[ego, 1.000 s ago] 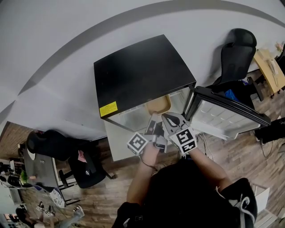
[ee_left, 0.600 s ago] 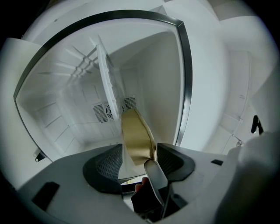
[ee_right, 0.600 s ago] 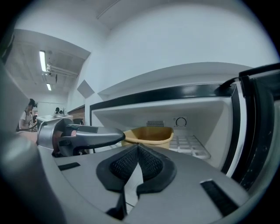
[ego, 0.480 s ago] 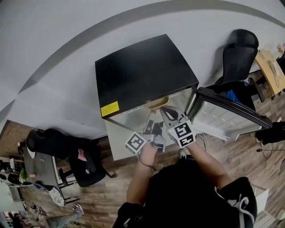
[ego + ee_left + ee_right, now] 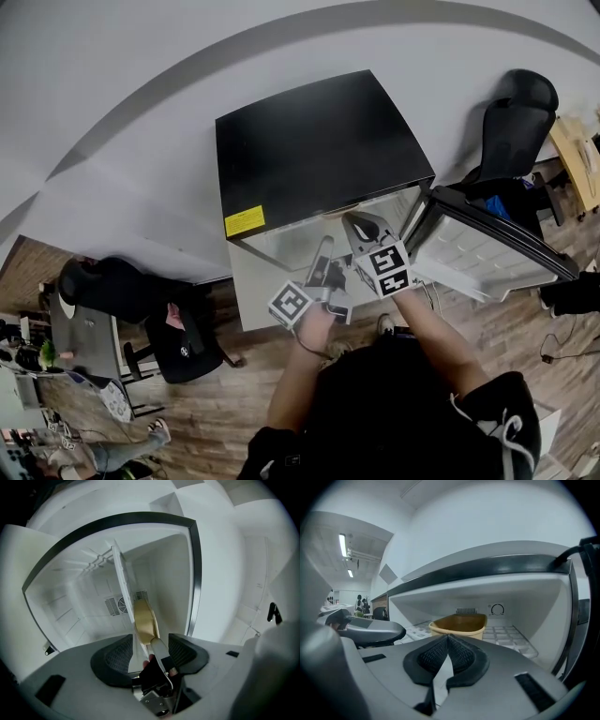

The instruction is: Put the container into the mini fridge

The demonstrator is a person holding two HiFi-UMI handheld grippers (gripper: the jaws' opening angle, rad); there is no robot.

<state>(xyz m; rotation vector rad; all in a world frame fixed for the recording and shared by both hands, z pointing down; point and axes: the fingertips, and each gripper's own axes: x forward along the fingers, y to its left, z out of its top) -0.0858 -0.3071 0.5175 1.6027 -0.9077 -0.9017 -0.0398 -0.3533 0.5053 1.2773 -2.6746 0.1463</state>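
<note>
The mini fridge (image 5: 319, 150) has a black top, and its door (image 5: 487, 248) hangs open to the right. Inside, a tan container (image 5: 459, 623) sits on the white wire shelf (image 5: 506, 637), toward the back. It shows sideways as the tan container (image 5: 144, 618) in the left gripper view. My left gripper (image 5: 323, 251) is at the opening with its jaws apart and its pads (image 5: 117, 656) clear of the container. My right gripper (image 5: 356, 222) is just right of it, shut with nothing between its pads (image 5: 459, 656), short of the container. The fridge top hides the container in the head view.
A black office chair (image 5: 511, 122) stands behind the open door. Another dark chair (image 5: 178, 352) and a desk (image 5: 75, 347) are at the left on the wood floor. A white wall runs behind the fridge. The person's shoe (image 5: 386, 325) is near the fridge's foot.
The tan container showed at the fridge's front edge earlier; now the black top hides it in the head view. My right gripper has moved a little toward the opening, still shut.
</note>
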